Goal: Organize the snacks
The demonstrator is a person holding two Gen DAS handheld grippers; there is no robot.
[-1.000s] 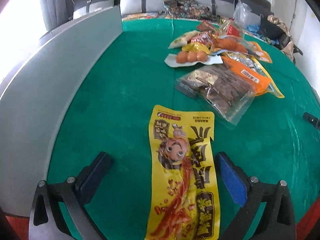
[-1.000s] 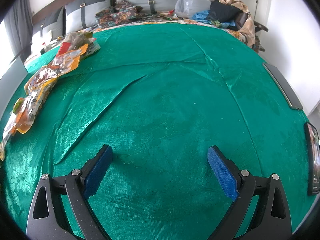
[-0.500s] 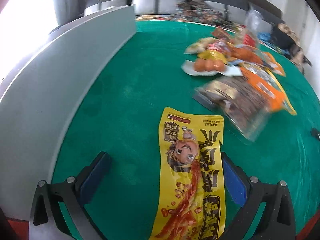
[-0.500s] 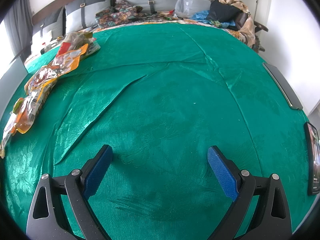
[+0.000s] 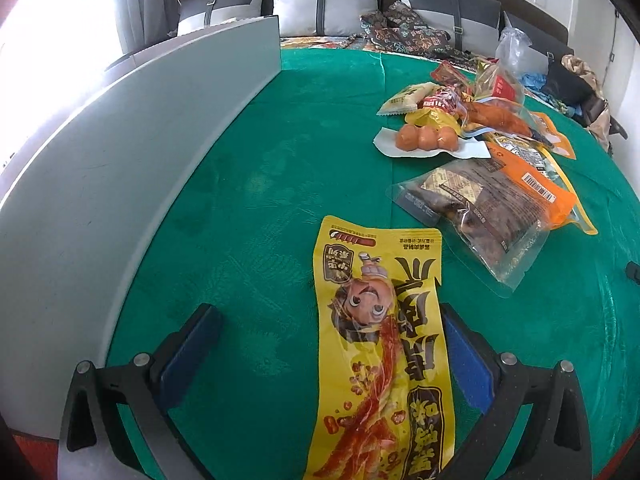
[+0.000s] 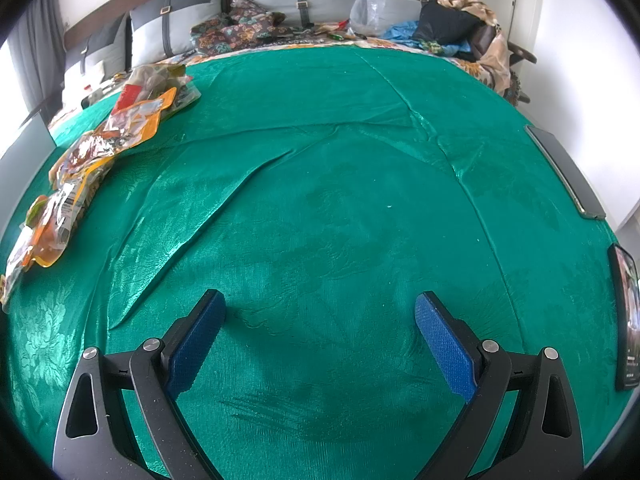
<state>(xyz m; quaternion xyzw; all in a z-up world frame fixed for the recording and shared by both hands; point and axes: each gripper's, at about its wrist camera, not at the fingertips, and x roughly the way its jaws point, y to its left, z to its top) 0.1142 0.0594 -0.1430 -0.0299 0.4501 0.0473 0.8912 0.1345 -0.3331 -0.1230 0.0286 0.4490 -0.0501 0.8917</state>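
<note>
A long yellow snack packet (image 5: 380, 344) with a cartoon face lies flat on the green tablecloth (image 5: 280, 184) between the fingers of my left gripper (image 5: 326, 320), nearer the right finger (image 5: 464, 356). The gripper is open and not closed on it. A pile of snack packets (image 5: 484, 136) lies further off to the right, with a clear packet of dark snacks (image 5: 480, 208) nearest. My right gripper (image 6: 320, 312) is open and empty over bare green cloth. The same pile (image 6: 92, 152) shows at the far left of the right wrist view.
A grey upright panel (image 5: 120, 168) runs along the table's left side. Grey cushions (image 5: 328, 4) and patterned fabric lie beyond the table. A dark flat device (image 6: 566, 172) and a phone-like screen (image 6: 626, 316) lie at the table's right edge.
The left gripper has shifted left, so the yellow packet now sits closer to its right finger, and the view turned to show more of the room. The right gripper has not moved.
</note>
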